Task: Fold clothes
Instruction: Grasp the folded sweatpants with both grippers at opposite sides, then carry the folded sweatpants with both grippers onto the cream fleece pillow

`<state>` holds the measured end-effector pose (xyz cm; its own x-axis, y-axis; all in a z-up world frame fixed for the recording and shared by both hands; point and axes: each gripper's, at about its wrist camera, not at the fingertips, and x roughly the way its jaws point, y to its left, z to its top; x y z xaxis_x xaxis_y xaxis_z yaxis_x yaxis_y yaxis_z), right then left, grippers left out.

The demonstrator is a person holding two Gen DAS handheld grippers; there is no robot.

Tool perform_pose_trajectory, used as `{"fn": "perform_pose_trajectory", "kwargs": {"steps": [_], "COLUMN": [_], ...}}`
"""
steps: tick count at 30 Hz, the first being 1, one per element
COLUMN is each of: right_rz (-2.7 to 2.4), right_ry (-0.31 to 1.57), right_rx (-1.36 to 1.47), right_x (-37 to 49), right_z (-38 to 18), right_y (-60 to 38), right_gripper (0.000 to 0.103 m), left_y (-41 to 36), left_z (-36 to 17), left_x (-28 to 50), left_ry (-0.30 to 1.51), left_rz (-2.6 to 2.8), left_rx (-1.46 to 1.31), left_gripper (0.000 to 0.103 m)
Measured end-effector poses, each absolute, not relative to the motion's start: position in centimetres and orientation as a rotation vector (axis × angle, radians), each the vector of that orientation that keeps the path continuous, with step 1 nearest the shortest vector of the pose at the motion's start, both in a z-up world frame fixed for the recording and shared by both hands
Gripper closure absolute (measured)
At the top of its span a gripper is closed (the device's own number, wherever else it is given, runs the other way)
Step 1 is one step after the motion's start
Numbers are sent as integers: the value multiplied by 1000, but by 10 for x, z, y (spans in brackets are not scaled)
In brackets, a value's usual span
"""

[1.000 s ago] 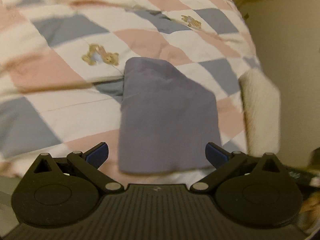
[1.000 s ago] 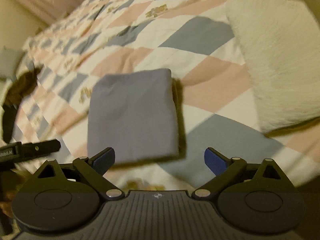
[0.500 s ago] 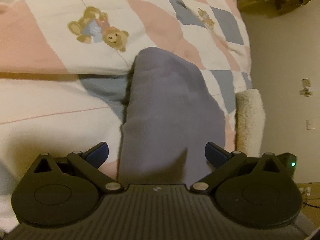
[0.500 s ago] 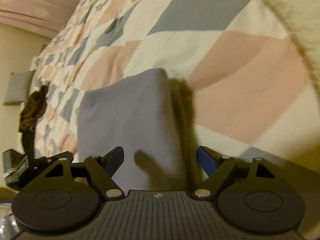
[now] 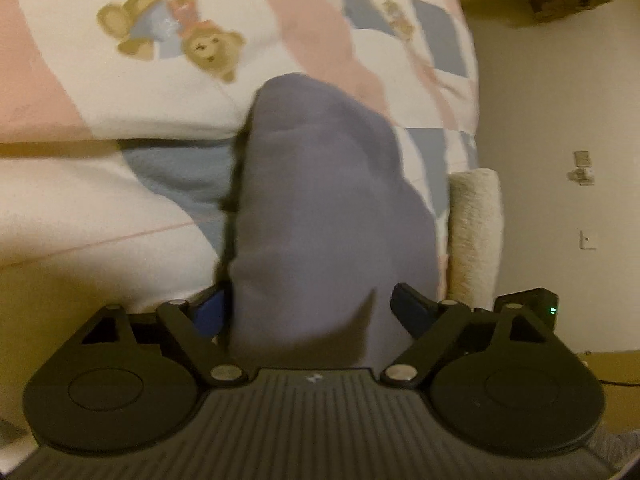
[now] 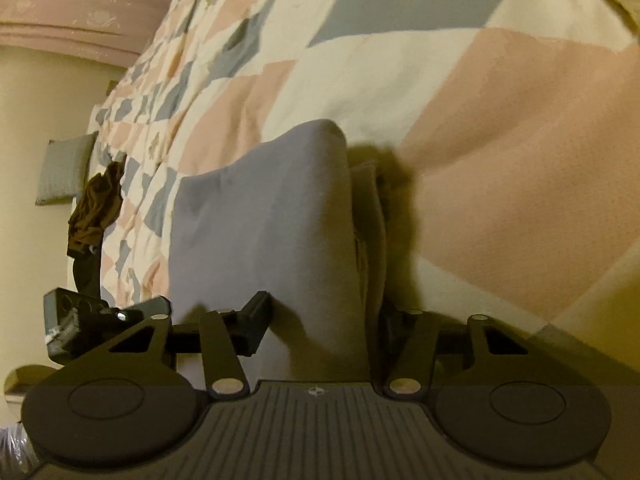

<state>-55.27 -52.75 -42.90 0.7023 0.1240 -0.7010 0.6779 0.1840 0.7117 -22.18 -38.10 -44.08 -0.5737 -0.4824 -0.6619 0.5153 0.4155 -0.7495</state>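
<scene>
Garment: folded grey cloth [image 5: 320, 216] on quilted bed [image 5: 100, 216], near edge.
Left tongs [image 5: 308, 312]: closing, astride cloth's near end, not yet pinching.
Right tongs [image 6: 324, 320]: closing likewise, to lift.

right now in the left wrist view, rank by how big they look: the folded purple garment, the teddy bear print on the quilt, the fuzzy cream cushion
1. folded purple garment, by far the largest, though it lies nearest the camera.
2. teddy bear print.
3. fuzzy cream cushion, partly hidden by the quilt, so second and third are close.
</scene>
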Motion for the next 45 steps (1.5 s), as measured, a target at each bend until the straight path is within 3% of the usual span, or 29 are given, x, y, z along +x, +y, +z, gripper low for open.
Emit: {"fn": "perform_pose_trajectory", "kwargs": {"steps": [2,4,6,11,15,22,29,37,40,45], "right_rz": [-445,-450,-454,-502,-577,-897,-1295,-1538,-1569,-1592], "right_ry": [747,758,738,646,471,140,-253,-559,-599,-542], "right_rx": [1339,1303,1289,1282,1309,1276,1421,1529,1573,1554], "right_x": [-545,-537,-538,-552,-585,-677,-752,-759,-758,-760], "right_z": [-431,-427,-418,-384,-346,-278,-285,-336,-357,-353], "right_y": [-529,-526,-519,-497,-488,-487,-476,-477,-479,-470], "right_gripper": [51,66,72,73,73,73,73,72,63,47], "left_y": [-388,-394,-396,-415,-456,-590,-709,-750,-754,-758], "left_z": [-437,-428,-417,-369,-314,-250,-264,-308,-324,-321], "left_x": [-226,-231,-235,-251,-279,-398,-538,-622,-627,-610], "left_ry": [1707,1651,1611,1510,1396,1192,1056,854,852,918], "left_rz": [-1333,-1350,-1392,-1502,-1648,-2066,-2405,-2522,-2509,-2513], "left_rx": [55,135,192,319,413,658,1062,1398,1423,1349], "left_gripper": [30,62,73,74,74,73,72,68,55,54]}}
